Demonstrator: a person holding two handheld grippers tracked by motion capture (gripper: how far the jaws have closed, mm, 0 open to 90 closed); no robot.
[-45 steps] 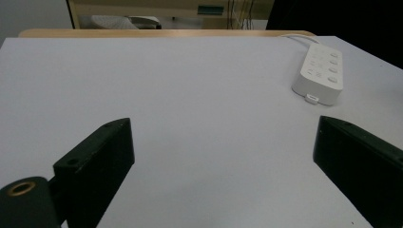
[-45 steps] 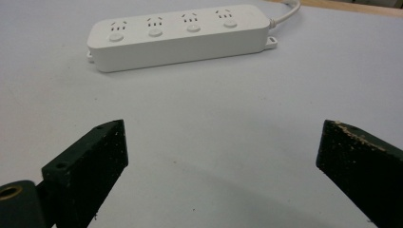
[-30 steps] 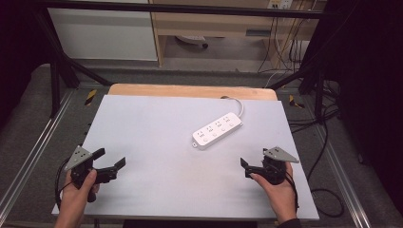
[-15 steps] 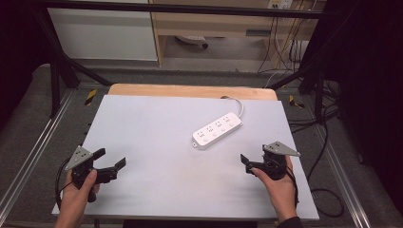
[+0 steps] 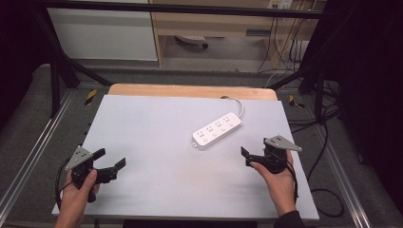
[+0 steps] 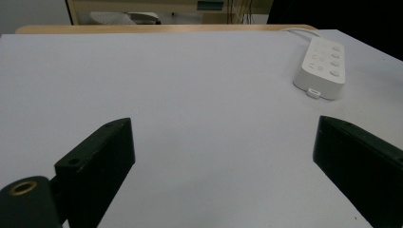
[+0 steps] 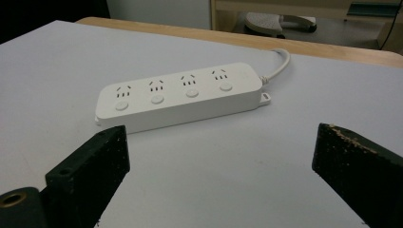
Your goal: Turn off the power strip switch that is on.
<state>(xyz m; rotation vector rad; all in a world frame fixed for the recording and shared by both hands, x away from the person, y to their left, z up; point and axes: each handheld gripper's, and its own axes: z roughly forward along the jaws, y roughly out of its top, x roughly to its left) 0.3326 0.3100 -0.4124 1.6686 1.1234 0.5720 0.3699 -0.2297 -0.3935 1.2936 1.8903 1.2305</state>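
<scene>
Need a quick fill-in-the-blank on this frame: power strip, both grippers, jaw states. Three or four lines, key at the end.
1. The white power strip has ____ sockets in a row.
2. The left gripper has its jaws ____, with nothing between them.
3. The gripper nearer the power strip is the ____ gripper.
4. The power strip lies on the grey table, touching ____ gripper.

Missing words: four; open; right; neither

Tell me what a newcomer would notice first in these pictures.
The white power strip stands out first: it lies at a slant right of the middle of the pale grey table, its cord curling off toward the far edge. Next come the two black tools at the near corners, the left gripper and the right gripper, each hand-held with jaws spread and empty.
</scene>
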